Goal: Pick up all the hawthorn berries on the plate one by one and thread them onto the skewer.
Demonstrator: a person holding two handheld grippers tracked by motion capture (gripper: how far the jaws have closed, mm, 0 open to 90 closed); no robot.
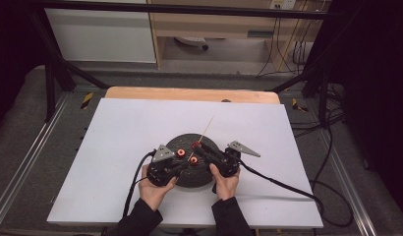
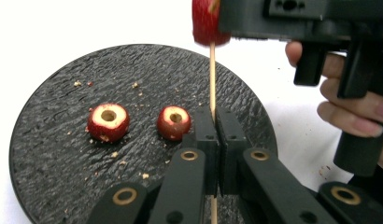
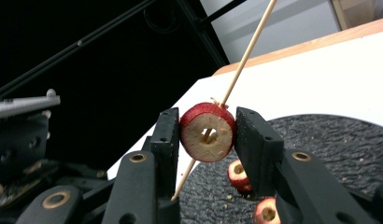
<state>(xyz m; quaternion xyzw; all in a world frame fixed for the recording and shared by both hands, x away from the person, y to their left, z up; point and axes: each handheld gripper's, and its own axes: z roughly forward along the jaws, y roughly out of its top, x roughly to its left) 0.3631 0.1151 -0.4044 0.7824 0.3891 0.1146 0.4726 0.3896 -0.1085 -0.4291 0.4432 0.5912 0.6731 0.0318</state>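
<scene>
A thin wooden skewer (image 2: 212, 79) rises from my left gripper (image 2: 216, 122), whose jaws are shut on its lower part. My right gripper (image 3: 207, 133) is shut on a cored red fruit ring (image 3: 207, 132), and the skewer (image 3: 245, 53) passes through the ring's hole. That ring (image 2: 206, 23) hangs above the round black slate plate (image 2: 45, 140). Two more cored red rings (image 2: 108, 122) (image 2: 173, 122) lie on the plate just left of my left gripper's jaws. From above, both grippers (image 1: 182, 166) (image 1: 198, 147) meet over the plate (image 1: 189, 178), the skewer tip (image 1: 208, 125) pointing away.
The plate lies on a white sheet (image 1: 121, 137) over a wooden table (image 1: 189, 93). Crumbs (image 2: 133, 163) are scattered on the slate. Black frame bars (image 1: 57, 69) stand at the table's far corners, and cables (image 1: 288, 184) trail off to the right.
</scene>
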